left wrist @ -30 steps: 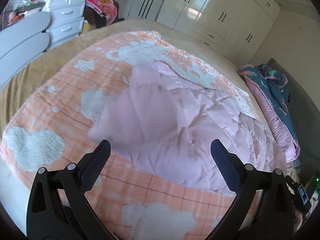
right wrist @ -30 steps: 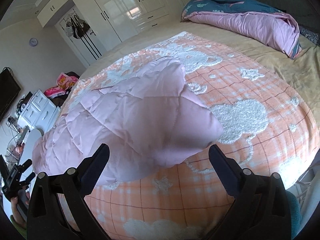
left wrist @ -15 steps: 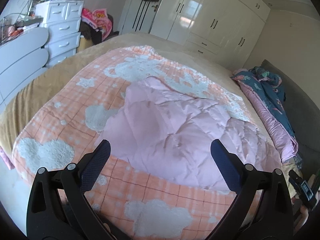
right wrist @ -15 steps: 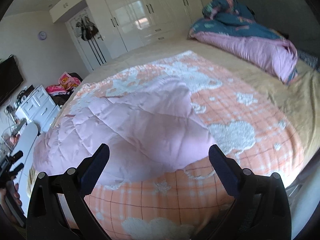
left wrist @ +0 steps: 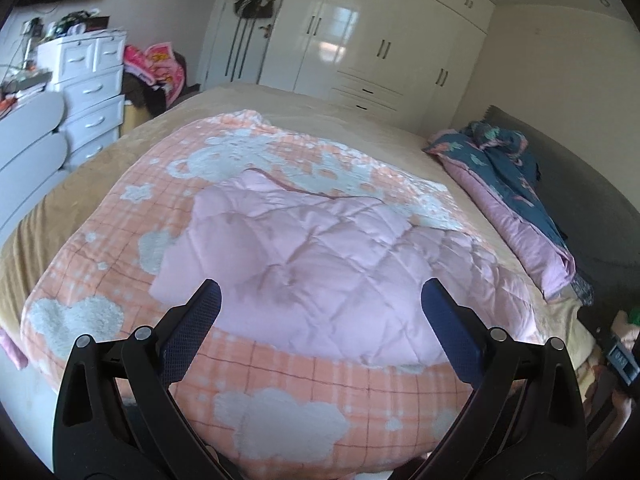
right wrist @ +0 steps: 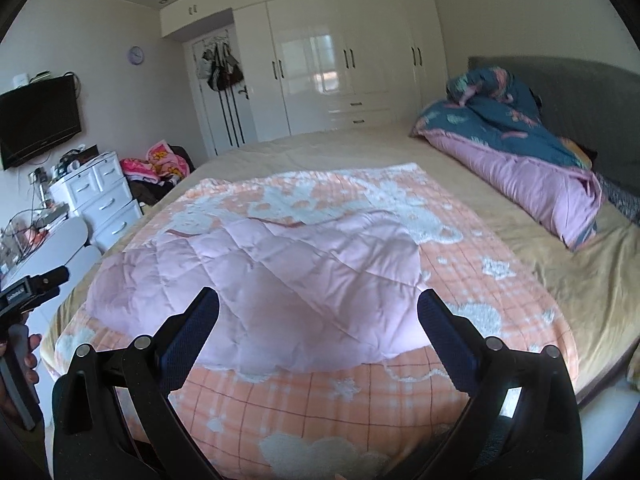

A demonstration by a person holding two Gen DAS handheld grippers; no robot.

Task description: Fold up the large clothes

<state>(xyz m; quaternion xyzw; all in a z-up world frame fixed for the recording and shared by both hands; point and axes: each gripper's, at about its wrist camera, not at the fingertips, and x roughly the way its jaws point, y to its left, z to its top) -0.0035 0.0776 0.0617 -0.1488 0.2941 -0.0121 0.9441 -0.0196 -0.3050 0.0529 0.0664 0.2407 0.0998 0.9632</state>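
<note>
Left tongs (left wrist: 320,308): jaws spread wide, nothing between the fingers, held above the near edge of the bed. Right tongs (right wrist: 318,312): likewise spread wide, nothing gripped, also off the fabric.

Directly below both: orange plaid blanket (left wrist: 280,384) with white fleecy cloud and bear patches, spread over the bed (right wrist: 580,280) and draping its near edge.

On the blanket, centred: pink quilted garment (left wrist: 320,264), folded into a broad puffy mass, lying free of both tongs. A dark pink trimmed edge shows along its far side. In the right wrist view it (right wrist: 280,280) spans most of the blanket's width.

Beyond, tan bedsheet. At the head end, against the grey headboard (right wrist: 580,92): bunched duvet (right wrist: 512,148), dark blue print outside, lilac inside.

Containers: white drawer unit (left wrist: 92,92) at the left wall, all drawers closed, contents not visible; small clutter on top, too small to identify. Beside it, a heap of pink-and-yellow cloth (left wrist: 156,68).

Far wall: cream wardrobe (right wrist: 344,60), doors and lower drawers closed. Bags hang on a door (right wrist: 220,68) left of it. Wall-mounted television (right wrist: 38,120), purple clock (right wrist: 136,55).
</note>
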